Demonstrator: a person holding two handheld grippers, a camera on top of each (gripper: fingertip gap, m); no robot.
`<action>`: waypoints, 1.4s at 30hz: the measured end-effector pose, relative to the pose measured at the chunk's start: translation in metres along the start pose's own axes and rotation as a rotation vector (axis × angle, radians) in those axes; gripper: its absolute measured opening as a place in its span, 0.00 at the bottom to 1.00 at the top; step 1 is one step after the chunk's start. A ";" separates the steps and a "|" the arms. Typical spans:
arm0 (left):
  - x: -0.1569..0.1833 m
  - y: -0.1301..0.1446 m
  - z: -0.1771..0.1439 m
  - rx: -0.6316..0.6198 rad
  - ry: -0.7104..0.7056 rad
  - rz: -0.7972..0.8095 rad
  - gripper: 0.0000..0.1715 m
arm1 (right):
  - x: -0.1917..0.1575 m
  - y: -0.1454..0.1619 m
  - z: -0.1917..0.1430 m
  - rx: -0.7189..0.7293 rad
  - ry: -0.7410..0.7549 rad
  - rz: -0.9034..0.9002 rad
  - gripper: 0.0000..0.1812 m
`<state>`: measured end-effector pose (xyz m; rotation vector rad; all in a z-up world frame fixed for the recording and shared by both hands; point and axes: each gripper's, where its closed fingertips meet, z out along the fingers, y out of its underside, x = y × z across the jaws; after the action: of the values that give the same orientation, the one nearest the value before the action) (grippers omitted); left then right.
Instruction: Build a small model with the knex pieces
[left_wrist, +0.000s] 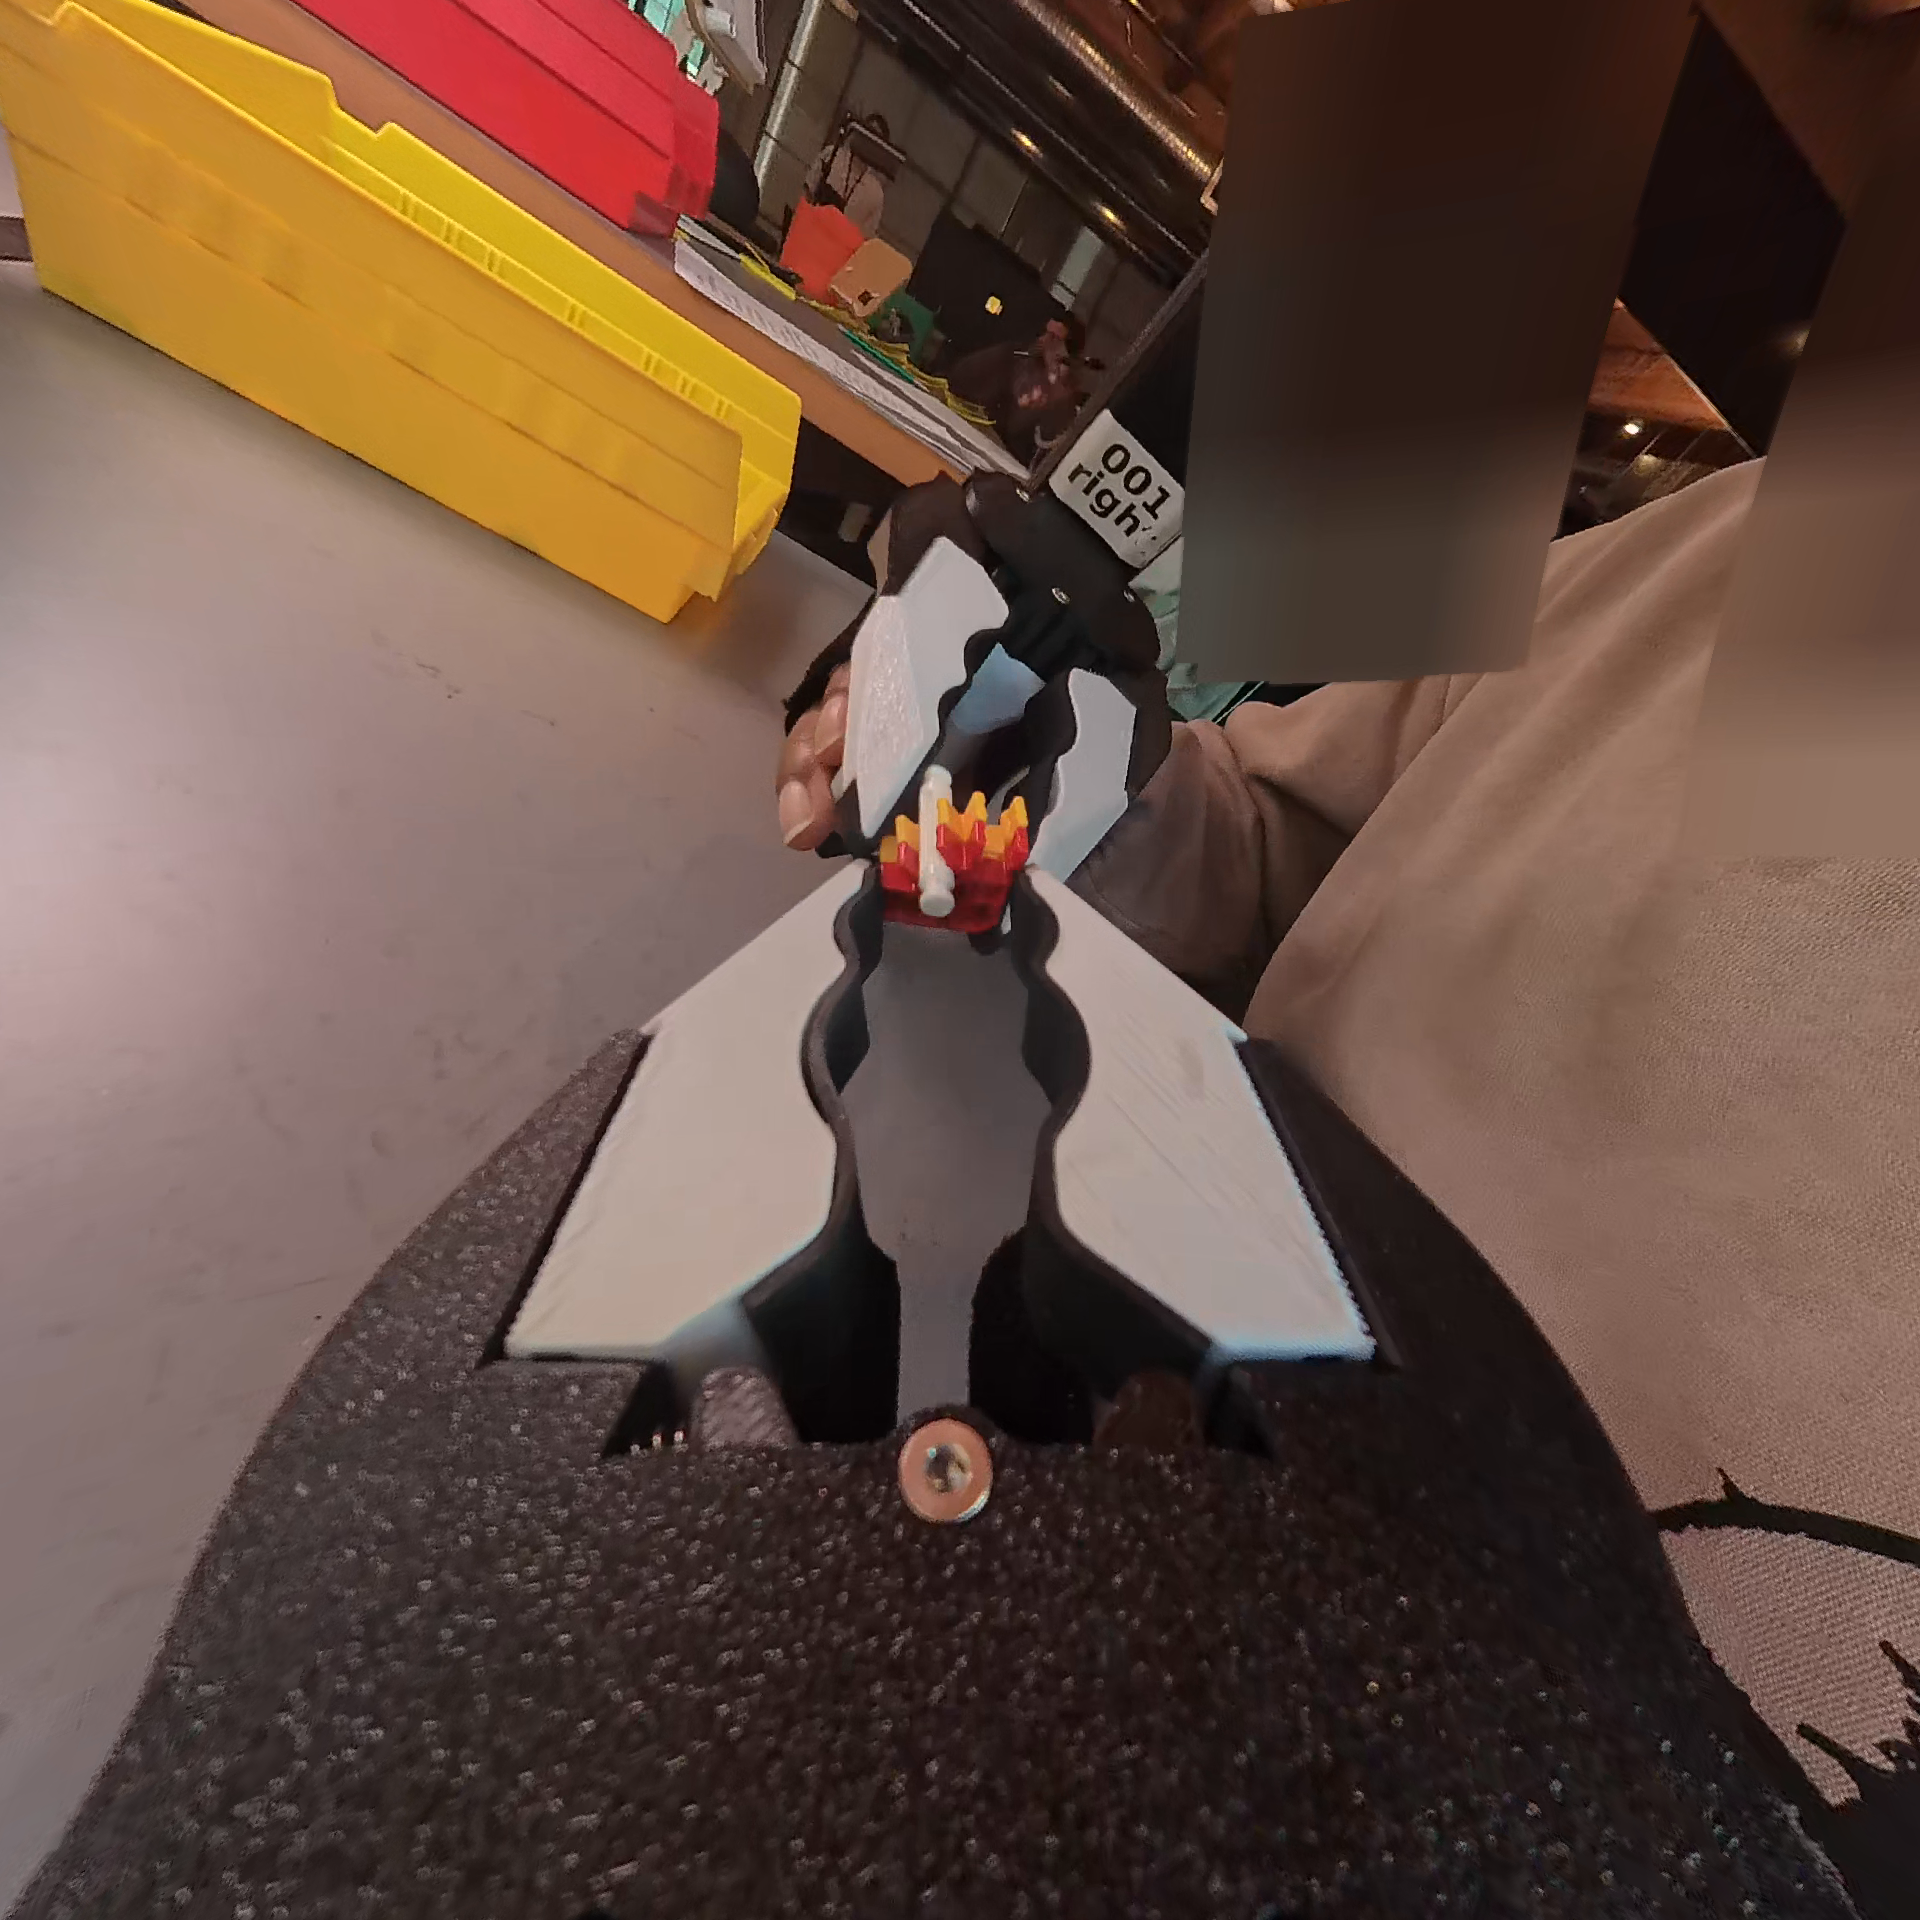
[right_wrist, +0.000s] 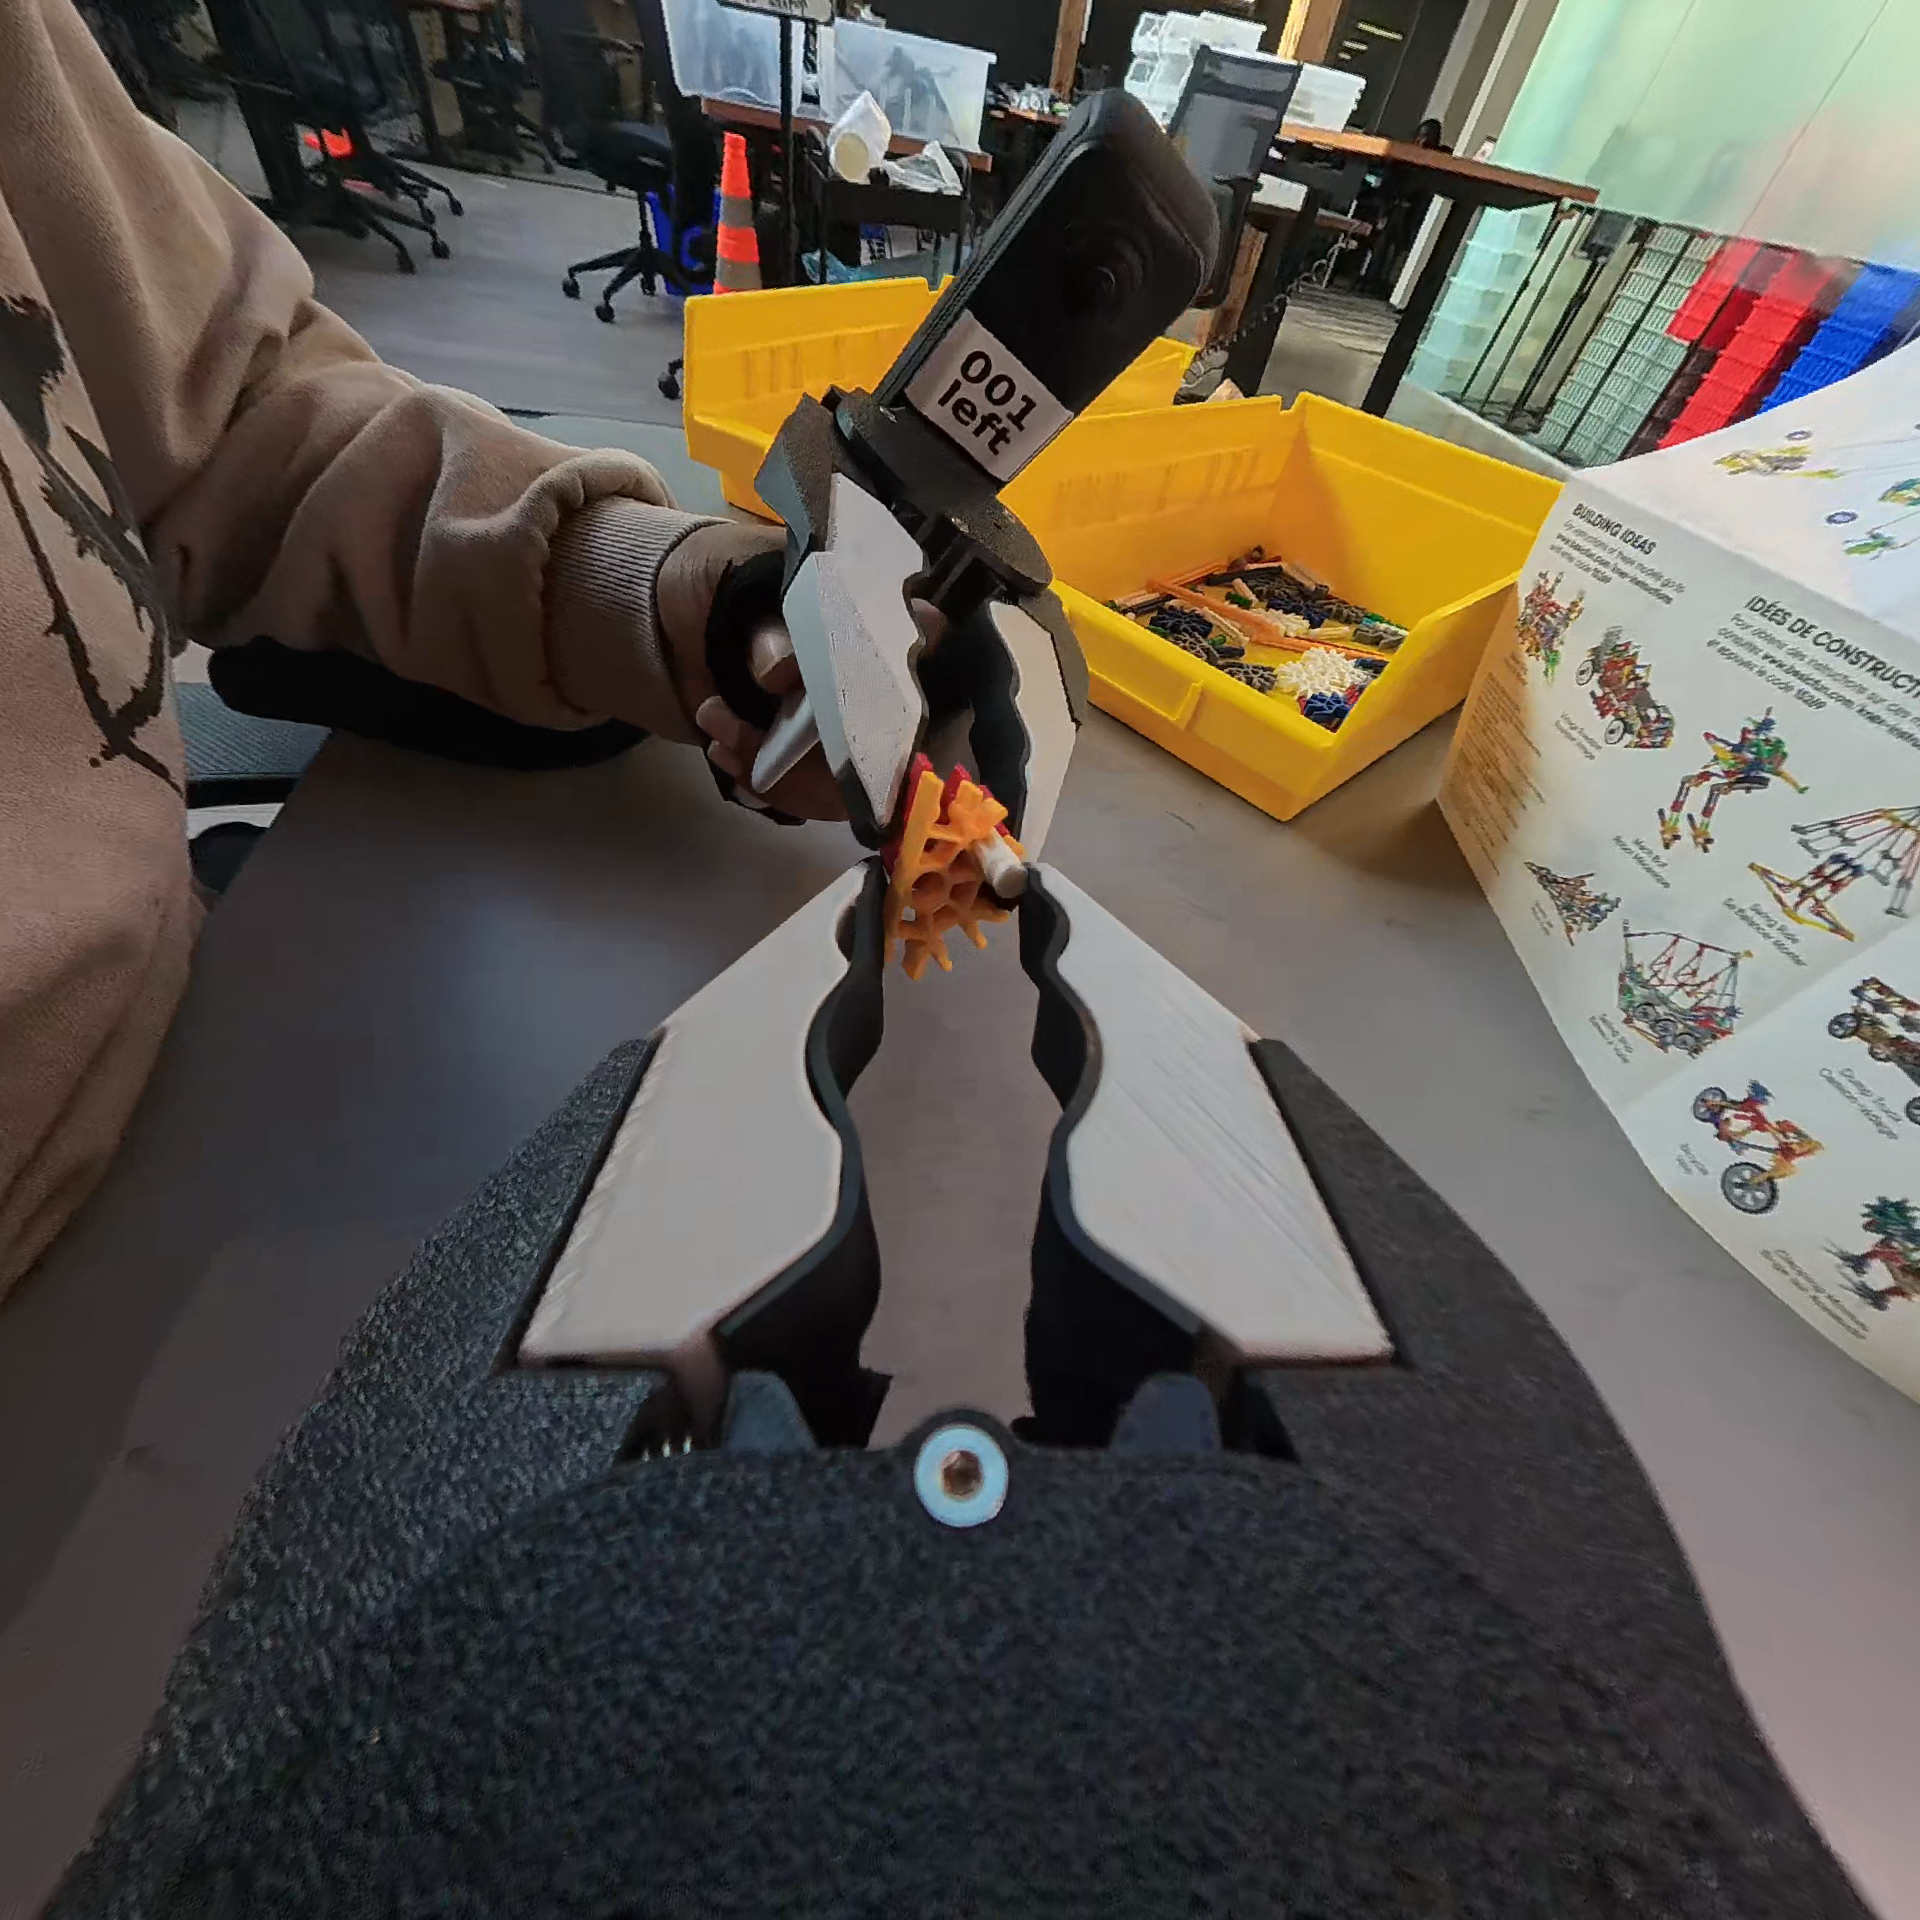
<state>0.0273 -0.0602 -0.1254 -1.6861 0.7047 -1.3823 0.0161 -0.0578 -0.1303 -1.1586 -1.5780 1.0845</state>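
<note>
yellow bin (right_wrist: 1382, 623), mixed construction pieces (right_wrist: 1262, 634) inside

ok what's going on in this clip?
A person holds both grippers tip to tip above a grey table. The left gripper and right gripper both clamp a small cluster of red, yellow and orange plastic snowflake-shaped connectors with a short white rod. A yellow plastic bin of loose pieces sits behind.

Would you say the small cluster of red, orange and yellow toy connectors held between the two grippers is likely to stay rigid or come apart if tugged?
The cluster looks like thin snap-fit plastic, so probably light and stiff, yet liable to separate under a pull. Its white rod is smooth and round, so it may slip between the right gripper fingertips. The left gripper pinches the red side.
</note>
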 end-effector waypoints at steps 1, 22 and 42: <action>0.000 0.001 -0.001 -0.013 -0.007 0.010 0.14 | -0.001 0.000 0.000 0.005 -0.014 0.019 0.12; -0.034 0.011 -0.015 -0.053 -0.216 0.026 0.03 | 0.019 0.020 0.005 -0.113 0.197 -0.195 0.05; -0.044 -0.007 -0.039 -0.009 -0.394 0.143 0.00 | 0.038 0.024 -0.006 -0.095 0.228 0.024 0.02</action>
<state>-0.0218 -0.0295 -0.1395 -1.8066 0.5901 -0.9118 0.0199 -0.0157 -0.1468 -1.3183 -1.4522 0.8665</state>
